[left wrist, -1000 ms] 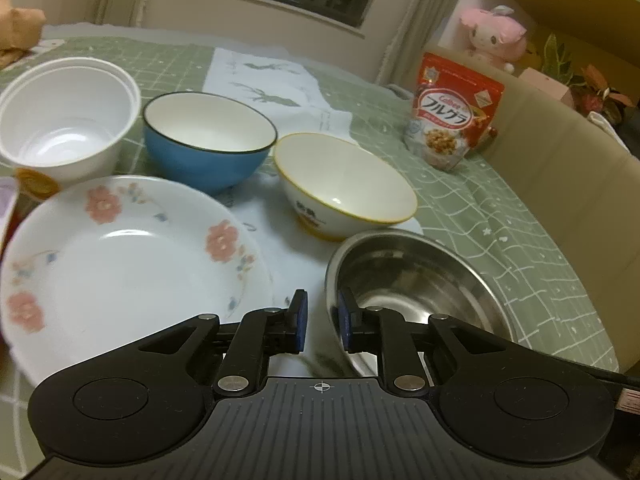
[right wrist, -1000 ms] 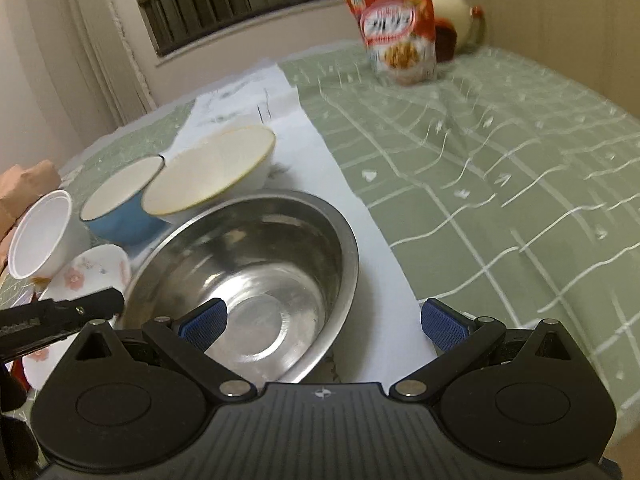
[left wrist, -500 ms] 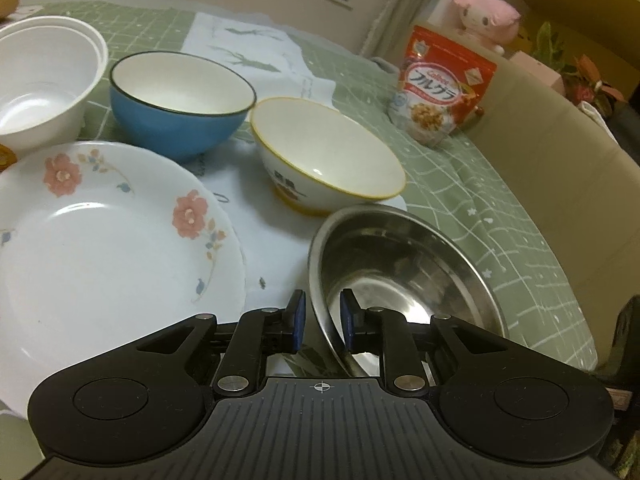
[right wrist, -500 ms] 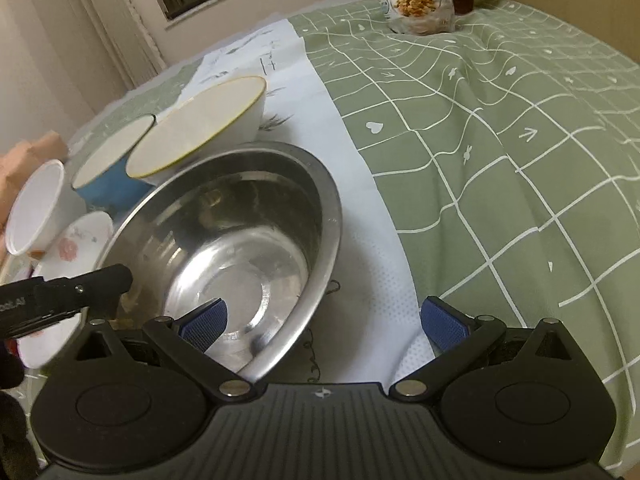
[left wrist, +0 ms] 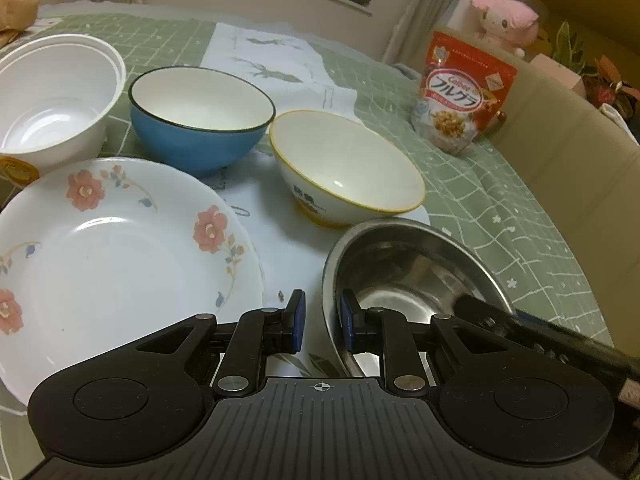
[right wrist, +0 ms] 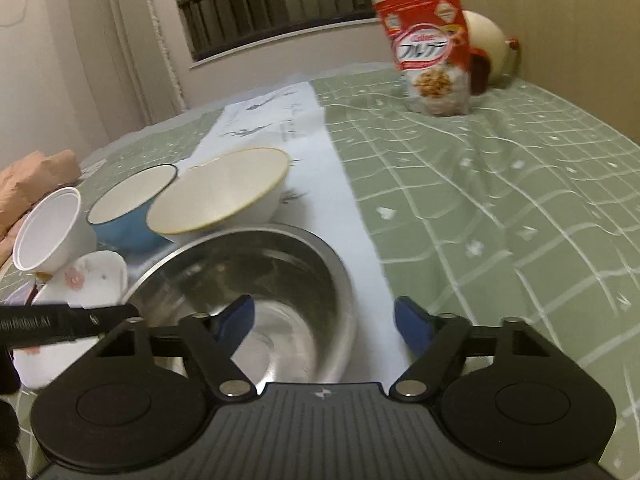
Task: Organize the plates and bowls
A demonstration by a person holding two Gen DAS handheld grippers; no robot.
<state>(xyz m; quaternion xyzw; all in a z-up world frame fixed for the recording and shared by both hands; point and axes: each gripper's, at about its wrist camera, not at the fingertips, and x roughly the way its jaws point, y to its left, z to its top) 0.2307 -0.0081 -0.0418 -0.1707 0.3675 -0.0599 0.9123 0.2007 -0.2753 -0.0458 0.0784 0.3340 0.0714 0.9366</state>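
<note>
- Left wrist view, far left: a white plastic tub (left wrist: 56,96) stands at the table's edge, with a white plate with pink flowers (left wrist: 116,256) in front of it, nearest the camera on that side.
- Next along, a blue bowl with a white inside (left wrist: 202,120) sits behind the plate, and a cream bowl with a yellow rim (left wrist: 346,168) stands just right of it, both on the white paper runner (left wrist: 280,60).
- Low and centre, the left gripper (left wrist: 321,322) straddles the near left rim of the round stainless steel bowl (left wrist: 408,272): one blue pad lies outside the wall, the other inside. The jaws are narrow, but a sliver of gap shows beside the rim, so whether they are truly clamped I cannot tell.
- The steel bowl seems tipped, its left rim raised toward this gripper; being round, it has no long axis to line up with.
- Right wrist view: the same steel bowl (right wrist: 256,280) lies straight ahead and slightly left of the right gripper (right wrist: 324,322), whose jaws are spread wide, the left finger above the bowl's inside and the right finger outside its right rim, holding nothing.
- Judgement: the left gripper is the nearer and better placed to carry the bowl; the other dishes lie to its left.
- Far right, a red cereal bag (right wrist: 432,48) stands well apart on the green checked tablecloth (right wrist: 500,184).
</note>
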